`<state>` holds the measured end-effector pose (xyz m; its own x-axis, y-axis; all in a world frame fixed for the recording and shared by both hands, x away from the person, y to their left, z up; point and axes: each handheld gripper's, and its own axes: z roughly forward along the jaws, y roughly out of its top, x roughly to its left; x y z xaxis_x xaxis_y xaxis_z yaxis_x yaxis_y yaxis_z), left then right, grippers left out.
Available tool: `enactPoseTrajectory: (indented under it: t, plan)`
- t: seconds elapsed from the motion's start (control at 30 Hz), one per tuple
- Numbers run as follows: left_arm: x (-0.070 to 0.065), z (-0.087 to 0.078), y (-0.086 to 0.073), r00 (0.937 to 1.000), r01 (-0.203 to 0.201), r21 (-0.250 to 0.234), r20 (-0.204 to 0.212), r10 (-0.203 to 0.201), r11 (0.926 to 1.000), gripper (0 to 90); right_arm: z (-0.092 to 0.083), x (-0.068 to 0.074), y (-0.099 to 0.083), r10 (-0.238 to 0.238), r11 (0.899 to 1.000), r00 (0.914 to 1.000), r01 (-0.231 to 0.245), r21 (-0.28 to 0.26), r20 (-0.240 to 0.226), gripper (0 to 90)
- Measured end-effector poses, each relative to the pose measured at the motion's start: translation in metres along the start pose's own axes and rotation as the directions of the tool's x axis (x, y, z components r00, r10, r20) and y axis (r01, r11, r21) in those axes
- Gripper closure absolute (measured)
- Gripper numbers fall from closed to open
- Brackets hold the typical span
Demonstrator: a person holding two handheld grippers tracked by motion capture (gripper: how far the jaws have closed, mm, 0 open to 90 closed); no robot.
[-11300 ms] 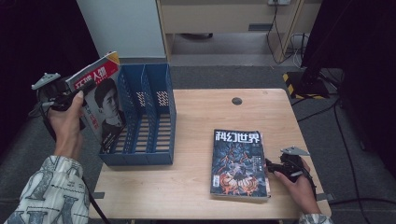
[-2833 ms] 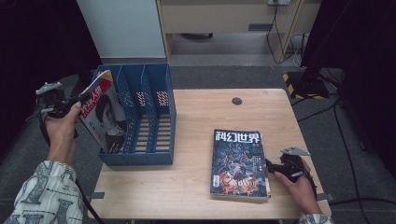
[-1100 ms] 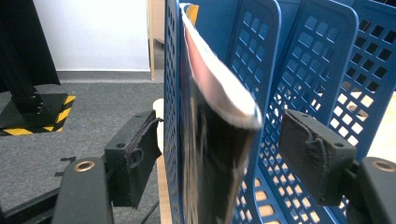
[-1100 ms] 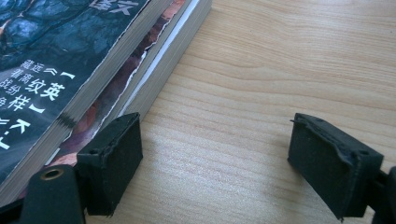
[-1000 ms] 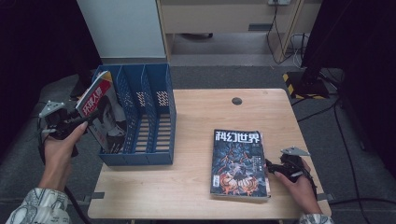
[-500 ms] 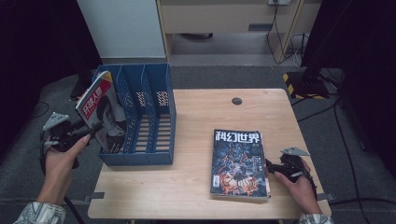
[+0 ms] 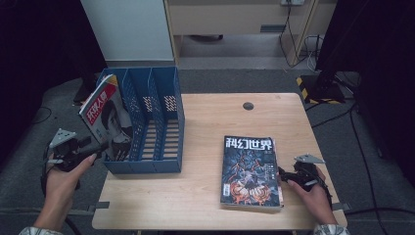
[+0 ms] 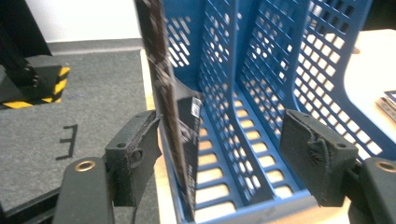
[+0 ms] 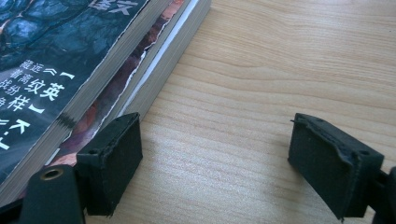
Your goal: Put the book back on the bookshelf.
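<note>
The magazine (image 7: 105, 115) stands tilted in the rack's (image 7: 161, 147) left slot; the other slots are empty. The left gripper (image 8: 224, 158) gapes wide at the rack's front, the magazine's edge beside one pad, which the left gripper view shows. The right gripper (image 9: 215, 158), wide, rests beside stacked books (image 7: 249, 171), right of the rack.

Lower part of the red-topped magazine (image 7: 105, 115) hidden behind the wall of the blue file rack (image 7: 147, 166) at about nine o'clock on the table; in the left gripper view, its top cut off at twelve o'clock (image 8: 159, 70), print blurred. Rack (image 8: 261, 84) cropped at twelve and three o'clock. Small dark disc (image 7: 248, 105) at twelve o'clock on the table (image 7: 205, 205), too small to identify. Stacked magazines (image 9: 70, 60) cut off at nine and twelve o'clock, cover text only partly readable. Forearms cut off at six o'clock.
</note>
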<state>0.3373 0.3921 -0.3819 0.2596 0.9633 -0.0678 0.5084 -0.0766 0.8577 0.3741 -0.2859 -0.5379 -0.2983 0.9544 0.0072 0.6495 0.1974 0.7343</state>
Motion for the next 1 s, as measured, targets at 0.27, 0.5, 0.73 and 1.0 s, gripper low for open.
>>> enactPoseTrajectory:
  t: [0.27, 0.5, 0.73, 1.0]
  plan:
    - [-0.019, -0.003, -0.006, 0.9980, -0.046, 0.007, 0.045, 0.045, 0.9989, 27.2, 0.000, 0.000, 0.000, 0.000, 1.000, 1.0000, 0.000, 0.000, 0.000, 17.4]
    - [-0.048, 0.010, -0.006, 0.9899, -0.097, 0.014, 0.105, 0.095, 0.9952, 25.6, 0.001, -0.001, 0.000, 0.040, 0.999, 0.9985, -0.041, 0.025, 0.037, 5.3]
    - [-0.081, 0.035, -0.012, 0.9800, -0.119, 0.026, 0.164, 0.113, 0.9925, 25.0, -0.009, -0.006, 0.002, 0.019, 1.000, 0.9987, -0.018, 0.017, -0.048, 5.5]
    - [-0.131, 0.076, -0.019, 0.9616, -0.180, 0.065, 0.222, 0.162, 0.9815, 24.5, -0.018, 0.002, 0.010, -0.056, 0.997, 0.9973, 0.054, -0.052, -0.047, 15.1]
